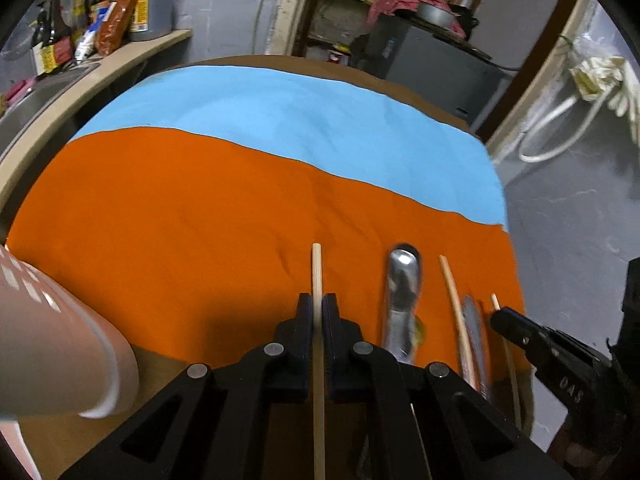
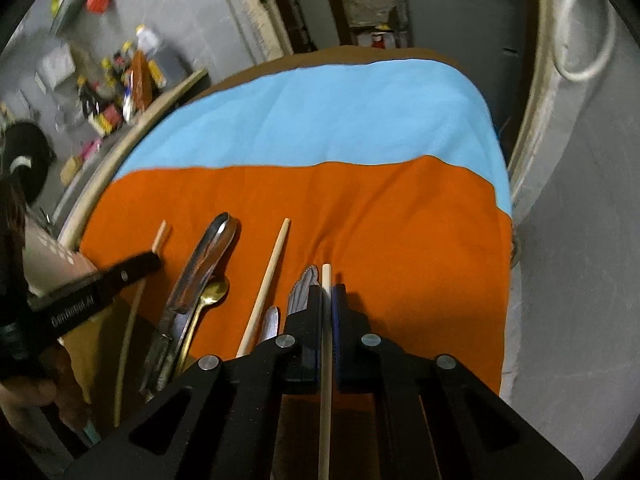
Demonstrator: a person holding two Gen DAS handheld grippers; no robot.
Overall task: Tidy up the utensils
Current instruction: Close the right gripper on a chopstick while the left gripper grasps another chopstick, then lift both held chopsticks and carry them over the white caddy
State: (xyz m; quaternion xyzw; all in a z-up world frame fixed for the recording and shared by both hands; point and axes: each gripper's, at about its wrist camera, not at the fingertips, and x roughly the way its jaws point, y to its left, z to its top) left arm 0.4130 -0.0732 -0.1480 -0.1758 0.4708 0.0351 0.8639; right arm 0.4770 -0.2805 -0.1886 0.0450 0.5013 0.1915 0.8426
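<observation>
Gripping one chopstick (image 1: 317,276) each, both grippers point them seemingly away, lengthwise.

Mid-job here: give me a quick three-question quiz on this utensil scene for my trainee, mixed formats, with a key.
1. True or false: the left hand-held gripper is shut on a wooden chopstick.
2. Multiple choice: the metal tongs lie on which cloth? A) the blue cloth B) the orange cloth C) neither
3. Fill in: in the right wrist view, the small utensil beside the tongs, its bowl gold-coloured, is a ____.

Key: 1 true. 2 B. 3 spoon. Note that the right hand-held gripper also clamps a chopstick, and a third chopstick lies loose on the orange cloth between the tongs and that gripper.
</observation>
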